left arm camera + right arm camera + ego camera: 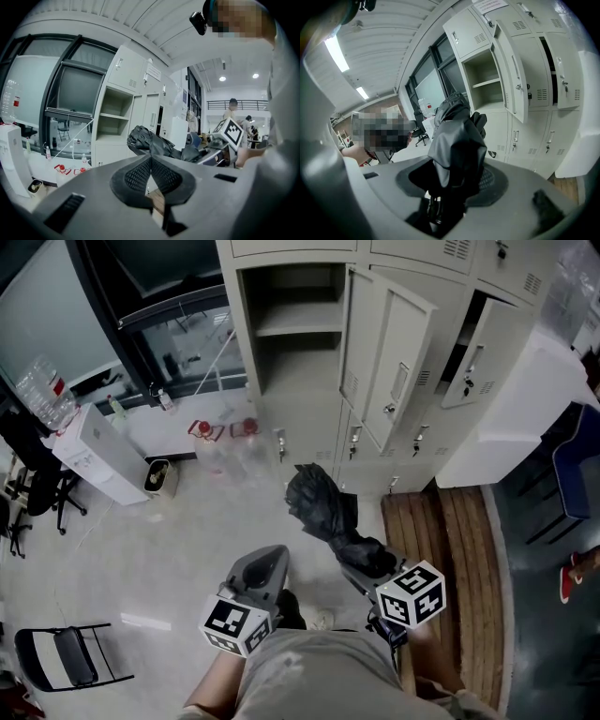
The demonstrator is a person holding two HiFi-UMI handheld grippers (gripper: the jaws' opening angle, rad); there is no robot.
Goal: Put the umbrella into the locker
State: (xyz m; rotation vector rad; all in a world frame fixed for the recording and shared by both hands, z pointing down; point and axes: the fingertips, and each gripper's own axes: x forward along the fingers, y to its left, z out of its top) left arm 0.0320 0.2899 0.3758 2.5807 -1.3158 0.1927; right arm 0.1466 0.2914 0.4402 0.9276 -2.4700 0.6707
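Grey-white steel locker bank fills the top of the head view, standing on a pale floor. One tall locker at its left end is open. Its door is swung out to the right. One shelf sits high up, and the space below looks bare as far as can be seen. Other doors further right hang ajar.

Black umbrella, folded, canopy loose and crumpled rather than strapped tight. It is up in the air in front of the lockers, well apart from the open one and pointing roughly towards it. Not yet inside.

Right tongs are closed on the umbrella's near end. The right gripper view shows the umbrella with cloth bunched between the pads and a dark stem running down behind them. Left tongs are pressed together with nothing between them. They sit beside the right pair, clear of the umbrella.

Handling, as a judgement: light, with a stiff core under soft, slippery fabric. A hold on cloth alone could slide or let the shaft swing, so the firm stem or handle is the better place. Held at one end, the far tip may droop and catch the door edge or the shelf. The free tongs could steady the middle.
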